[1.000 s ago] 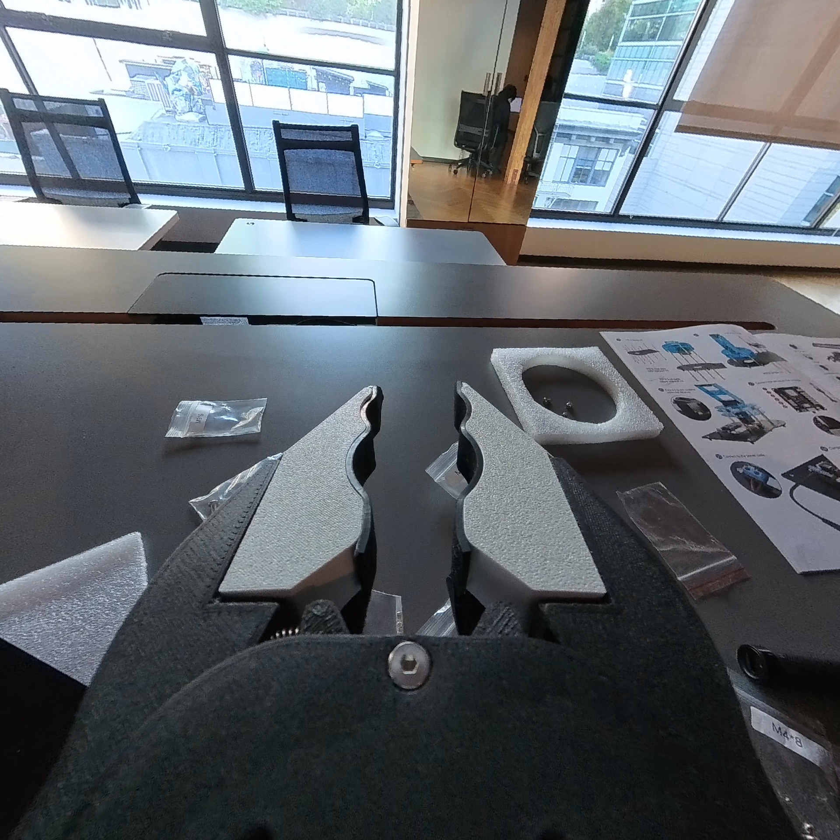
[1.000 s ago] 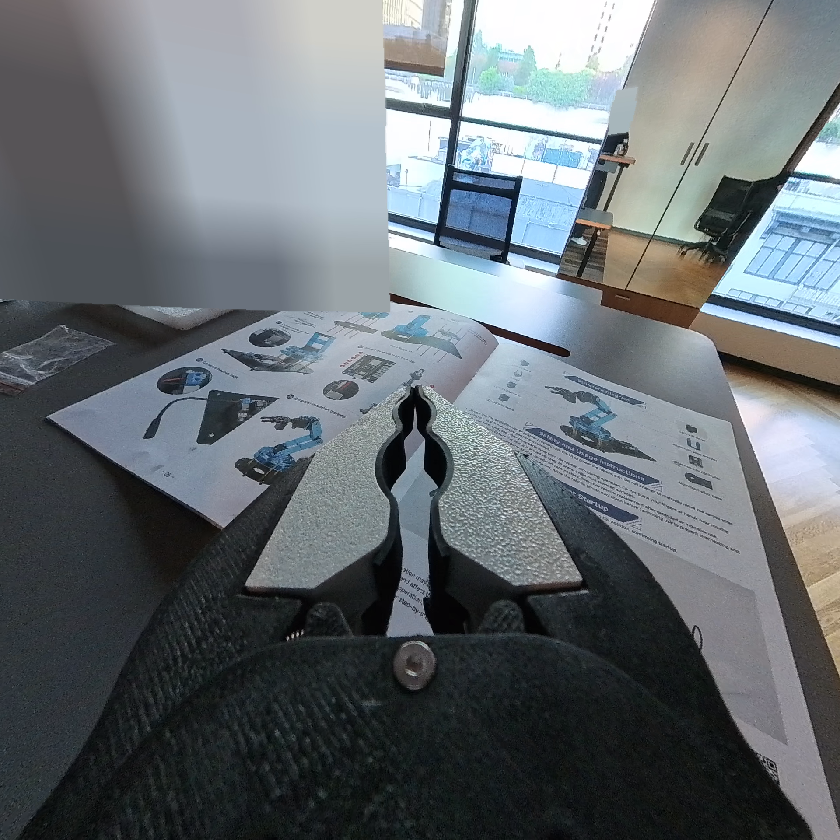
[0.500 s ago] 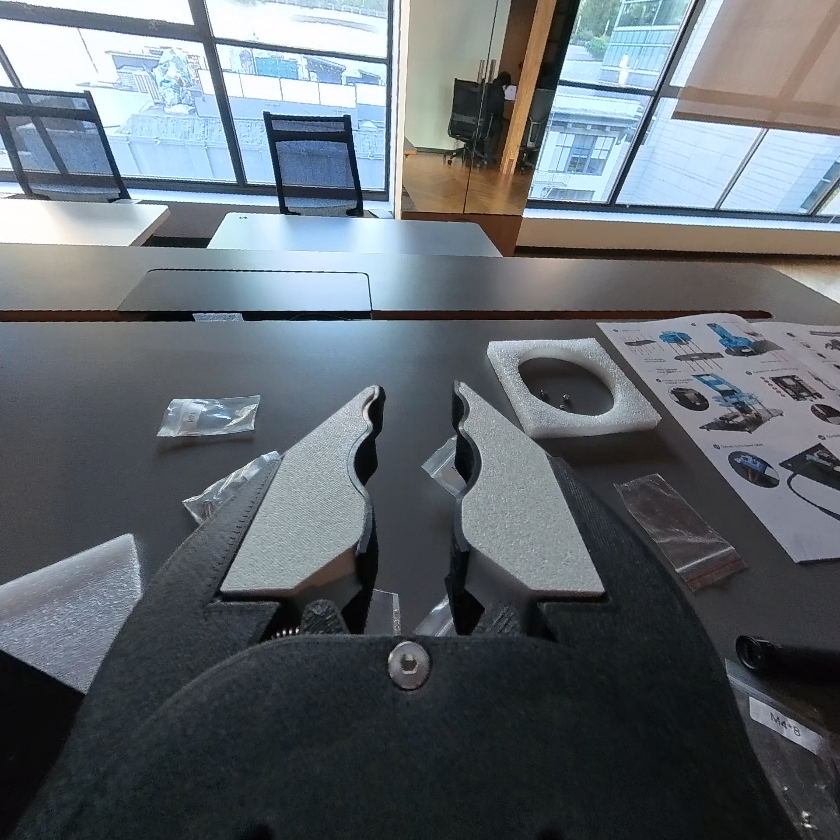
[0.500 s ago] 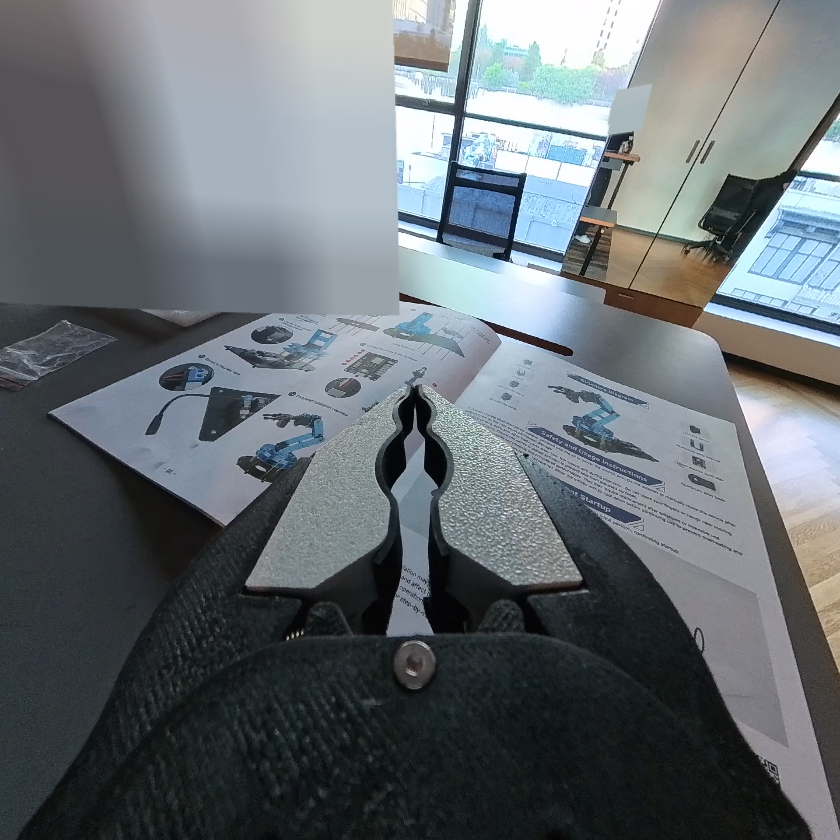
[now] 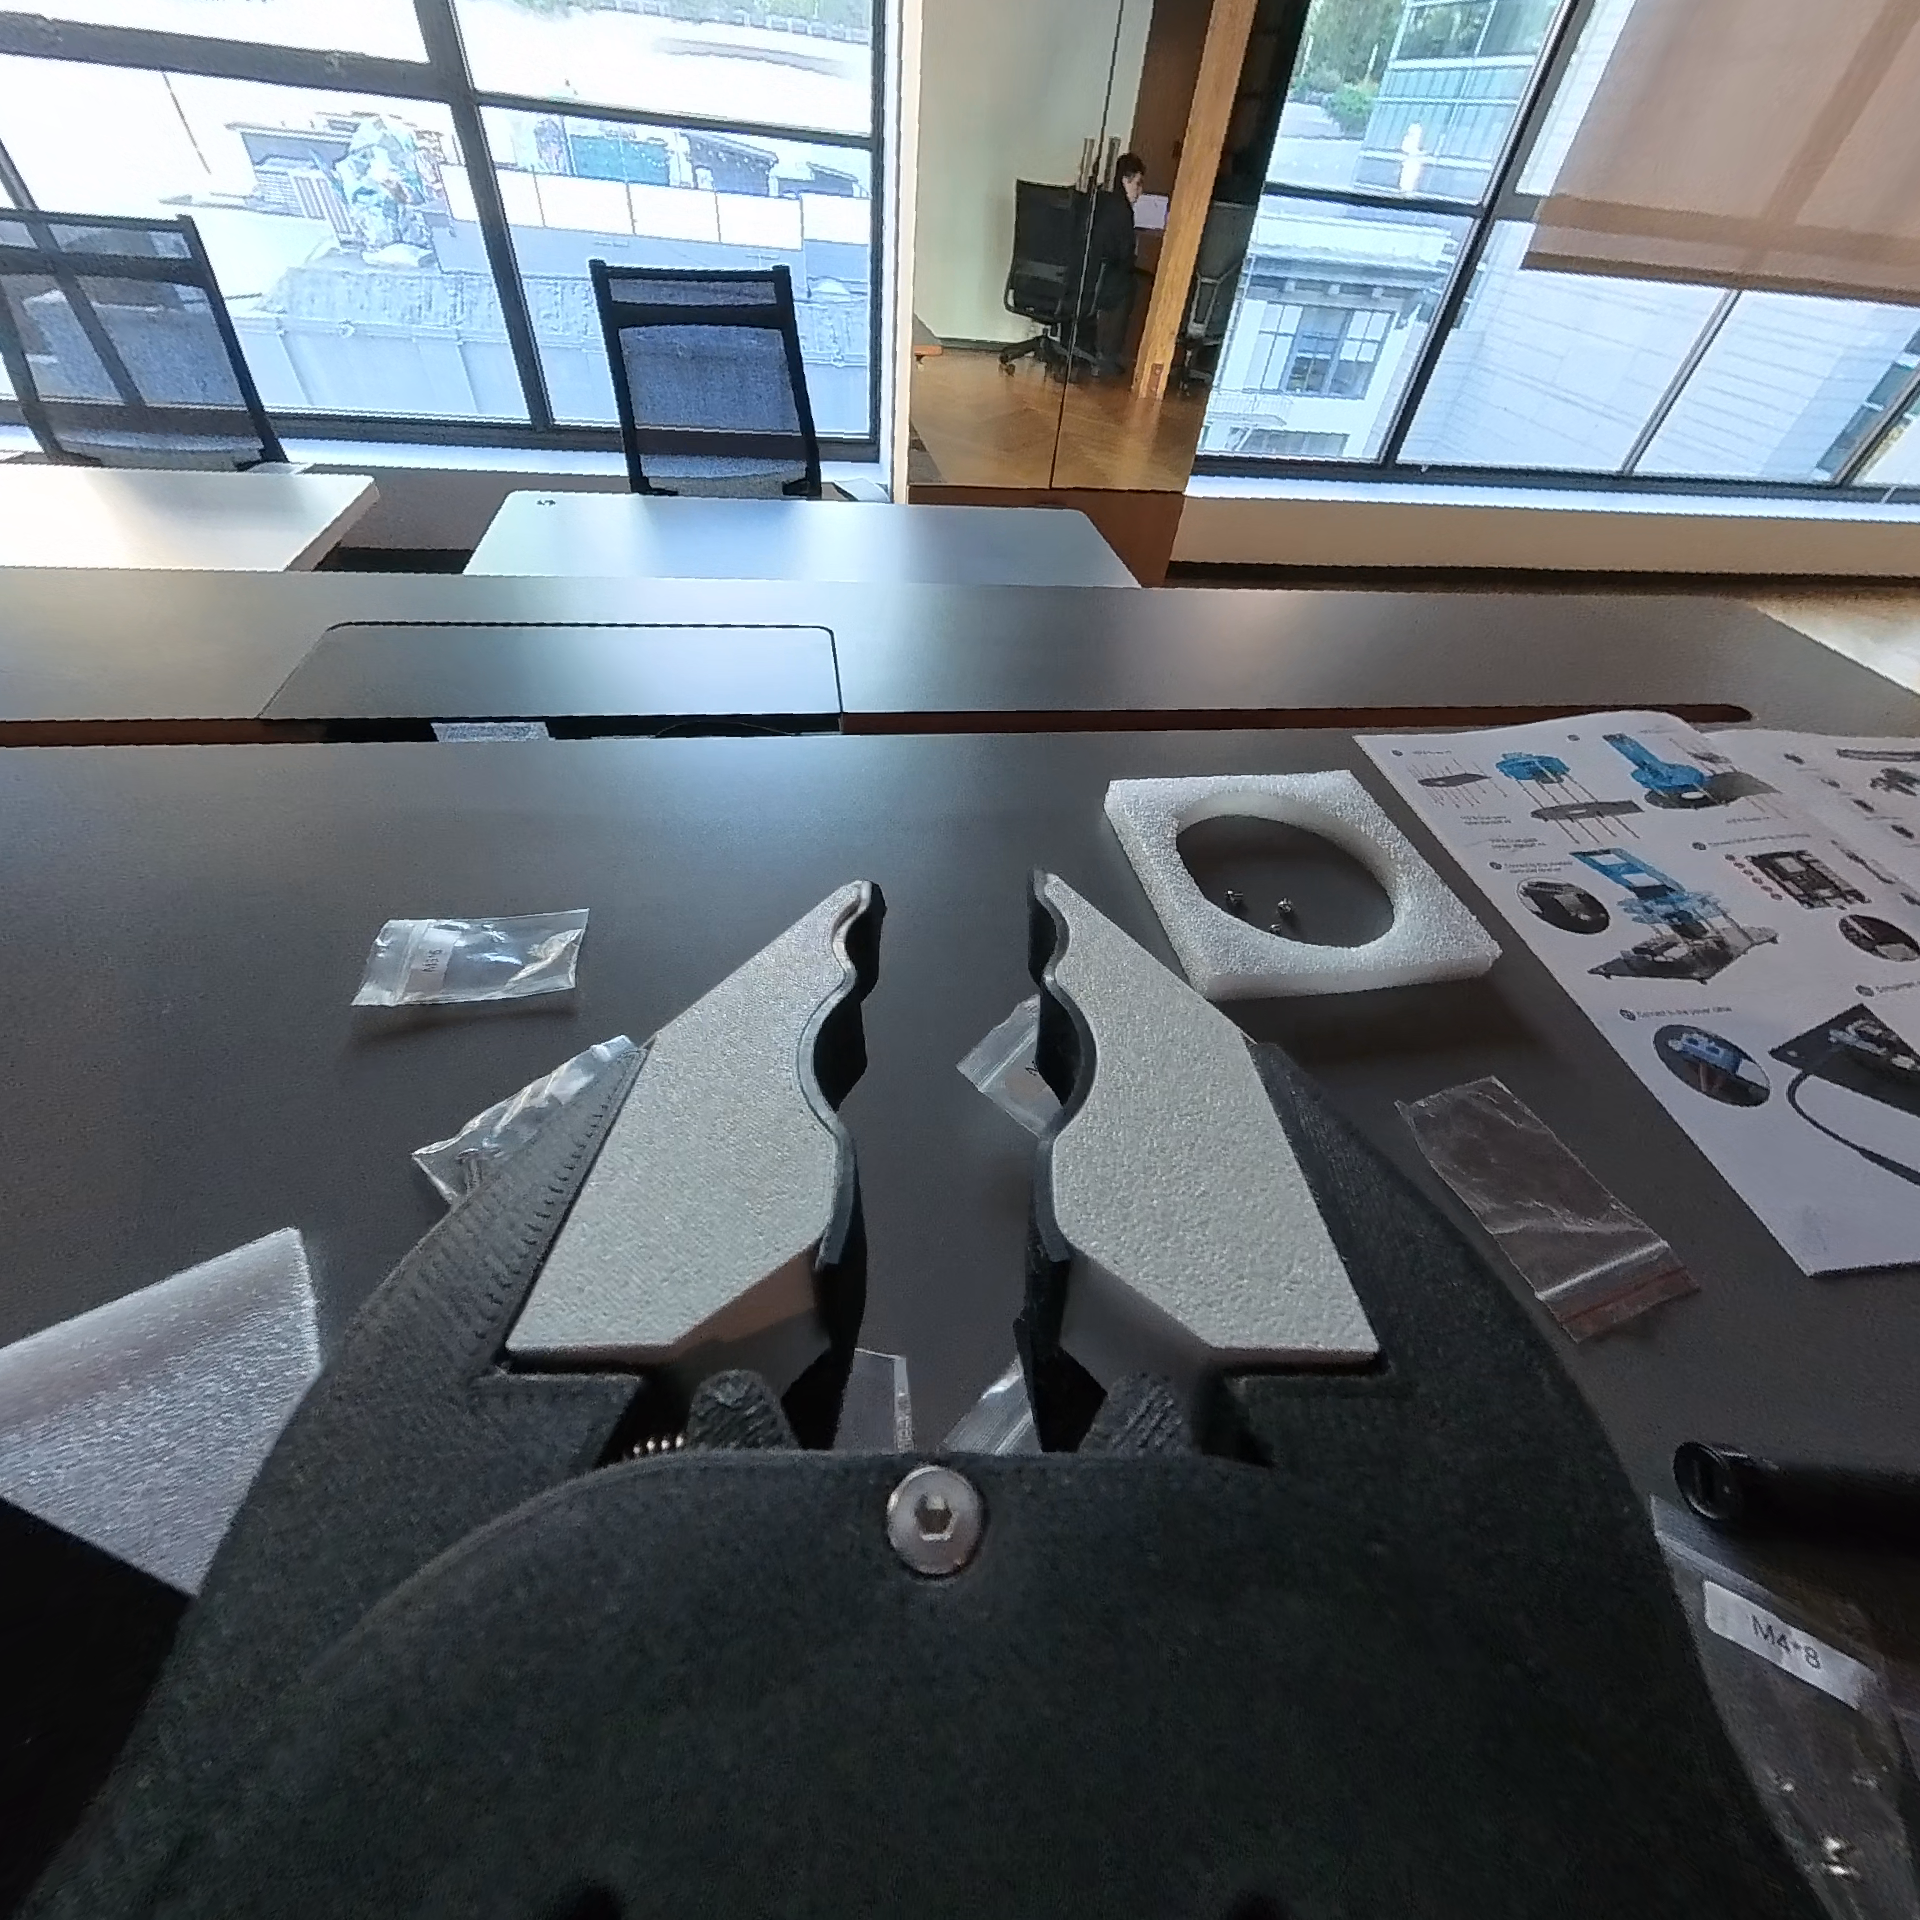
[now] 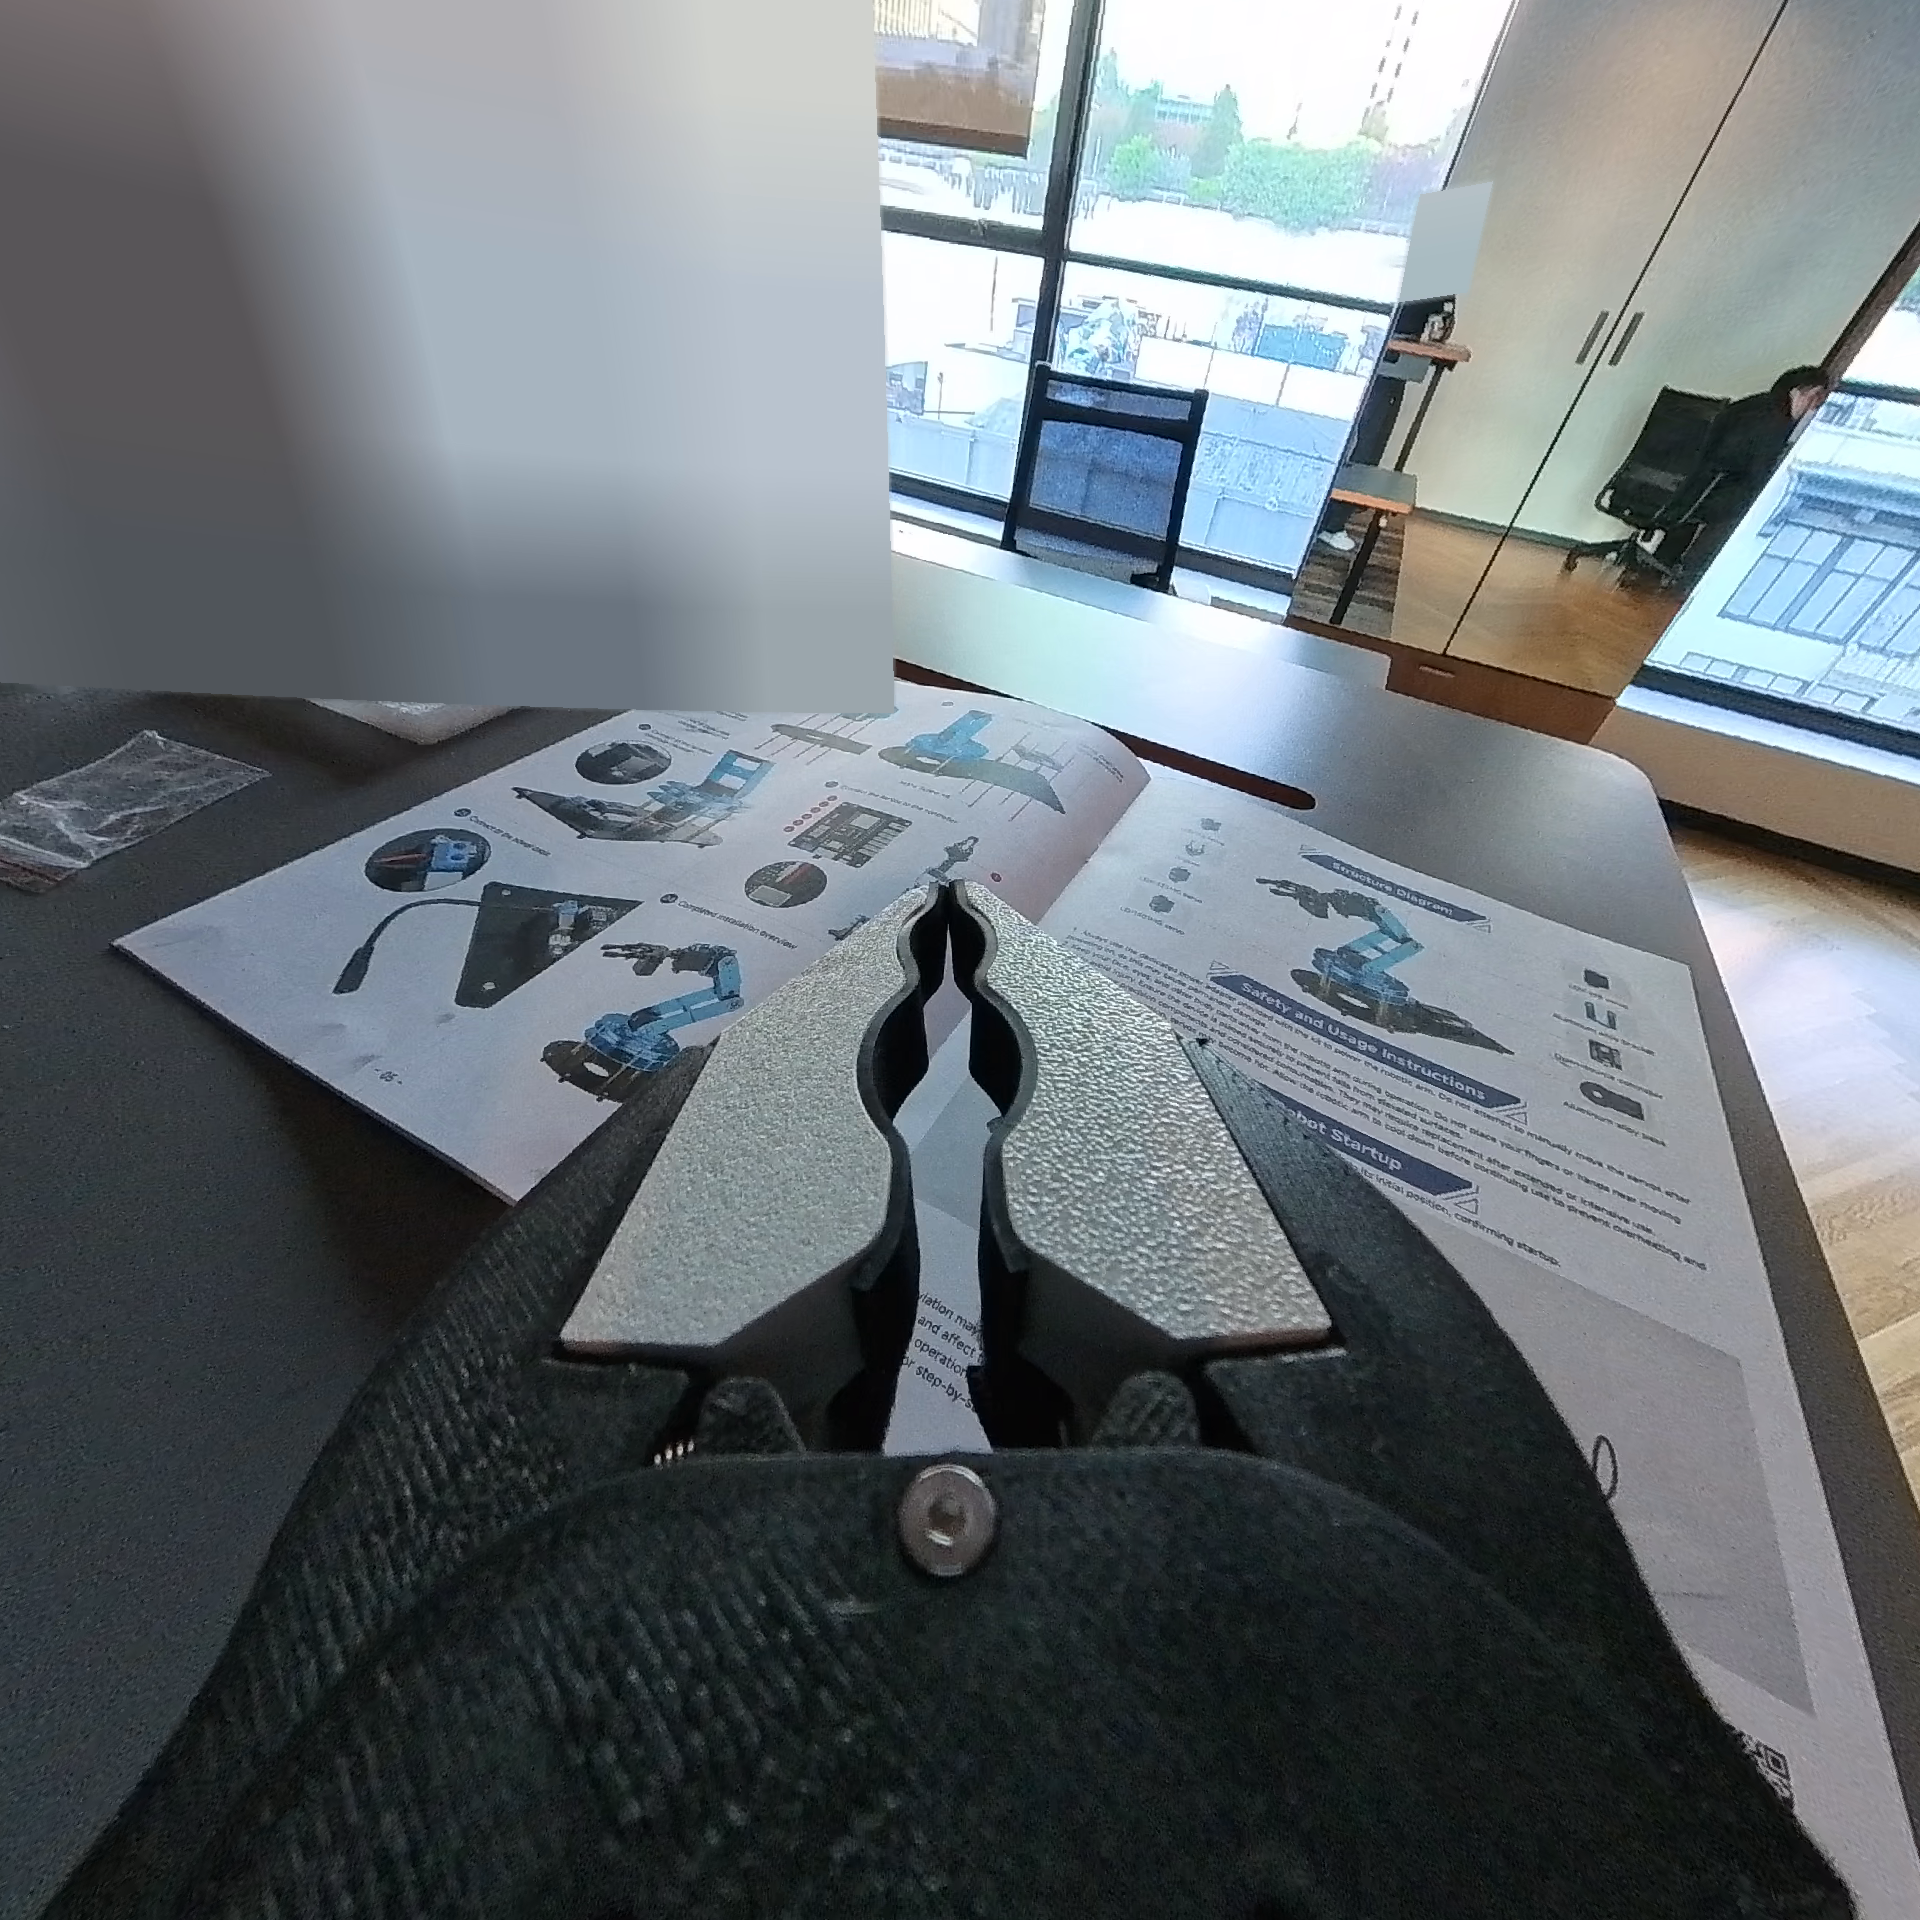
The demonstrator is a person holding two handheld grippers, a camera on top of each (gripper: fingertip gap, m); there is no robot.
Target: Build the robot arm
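Observation:
My left gripper (image 5: 954,904) is open and empty, held low over a dark table (image 5: 260,1039). Small clear plastic bags lie around it: one by the right finger (image 5: 1003,1070), one at the left finger (image 5: 520,1117), one farther left (image 5: 473,958). A white foam square with a round hole (image 5: 1299,914) lies ahead to the right, with small screws (image 5: 1257,906) inside the hole. My right gripper (image 6: 951,894) is shut with nothing between its fingers, hovering over an open instruction booklet (image 6: 1351,1039) with pictures of a blue robot arm.
The booklet also shows at the right of the left wrist view (image 5: 1714,935). An empty clear bag (image 5: 1538,1195), a black cylinder (image 5: 1797,1496) and a labelled bag (image 5: 1818,1683) lie right. White foam (image 5: 156,1382) lies left. The table's right edge (image 6: 1714,987) is near the booklet. Chairs stand behind. About 45 cm separates my left fingertips from my right.
Both views shift only slightly; the left gripper stays open and the right stays shut. Nothing on the table has moved.

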